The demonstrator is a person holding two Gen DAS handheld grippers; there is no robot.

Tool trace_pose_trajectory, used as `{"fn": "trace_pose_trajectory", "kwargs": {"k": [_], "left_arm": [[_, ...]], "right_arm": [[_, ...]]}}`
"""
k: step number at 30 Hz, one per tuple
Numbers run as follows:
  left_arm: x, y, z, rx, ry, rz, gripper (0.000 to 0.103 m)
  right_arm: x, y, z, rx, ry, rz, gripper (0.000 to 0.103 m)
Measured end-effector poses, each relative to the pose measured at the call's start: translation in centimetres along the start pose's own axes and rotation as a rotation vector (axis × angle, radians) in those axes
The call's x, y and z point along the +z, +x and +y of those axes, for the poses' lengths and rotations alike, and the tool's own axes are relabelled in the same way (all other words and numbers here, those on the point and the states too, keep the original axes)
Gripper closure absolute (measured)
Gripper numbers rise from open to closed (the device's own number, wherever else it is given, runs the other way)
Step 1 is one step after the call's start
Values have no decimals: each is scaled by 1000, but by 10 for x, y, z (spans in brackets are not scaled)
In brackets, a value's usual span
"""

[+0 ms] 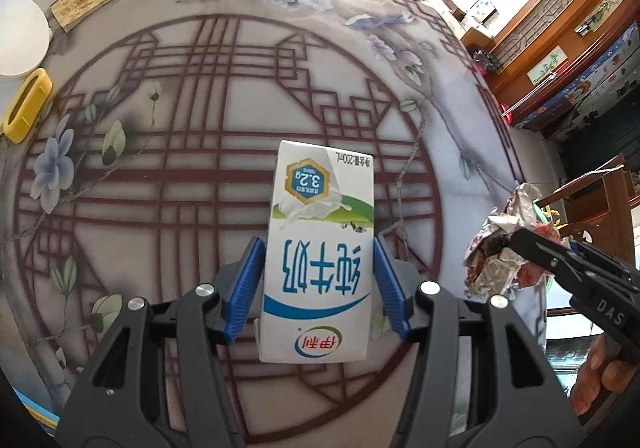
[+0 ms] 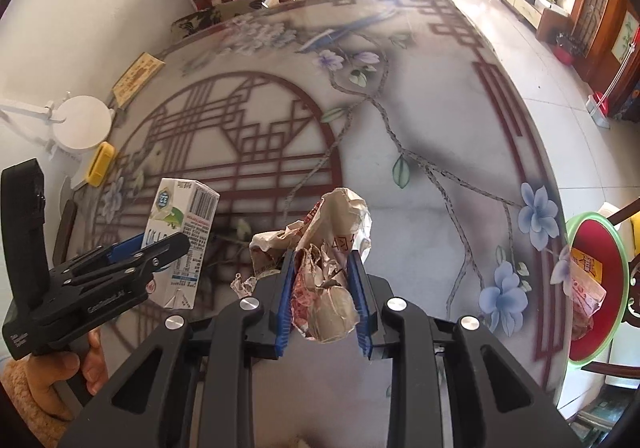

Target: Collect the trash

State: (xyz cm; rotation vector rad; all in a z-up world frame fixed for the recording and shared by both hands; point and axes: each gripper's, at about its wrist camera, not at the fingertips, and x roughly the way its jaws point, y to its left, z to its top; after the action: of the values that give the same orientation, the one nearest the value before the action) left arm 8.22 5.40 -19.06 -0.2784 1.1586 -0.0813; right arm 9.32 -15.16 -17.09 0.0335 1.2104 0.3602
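My left gripper point(image 1: 319, 248) is shut on a white, green and blue milk carton point(image 1: 320, 240), held above the patterned table point(image 1: 200, 96). The carton also shows in the right wrist view point(image 2: 182, 232), with the left gripper point(image 2: 160, 248) around it. My right gripper point(image 2: 322, 260) is shut on a crumpled paper wrapper point(image 2: 324, 248). In the left wrist view the wrapper point(image 1: 504, 240) hangs at the right in the right gripper point(image 1: 516, 238). A red bin with a green rim point(image 2: 618, 272) sits off the table's right edge with trash inside.
A white round lamp base point(image 2: 82, 122), a yellow block point(image 2: 100, 163) and a flat wooden-looking box point(image 2: 138, 77) lie along the table's left edge. Chairs stand beyond the far edge. A small paper scrap point(image 2: 244, 284) lies on the table near the right gripper.
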Motion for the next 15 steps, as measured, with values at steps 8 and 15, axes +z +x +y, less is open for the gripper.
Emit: {"fn": "trace_pose_trajectory", "kwargs": {"k": [8, 15], "left_arm": [[-6, -23, -19, -30, 53, -42, 50], [-12, -42, -50, -62, 121, -76, 50]], "right_arm": [[-22, -26, -5, -12, 42, -38, 78], [-48, -52, -19, -28, 95, -80, 77]]}}
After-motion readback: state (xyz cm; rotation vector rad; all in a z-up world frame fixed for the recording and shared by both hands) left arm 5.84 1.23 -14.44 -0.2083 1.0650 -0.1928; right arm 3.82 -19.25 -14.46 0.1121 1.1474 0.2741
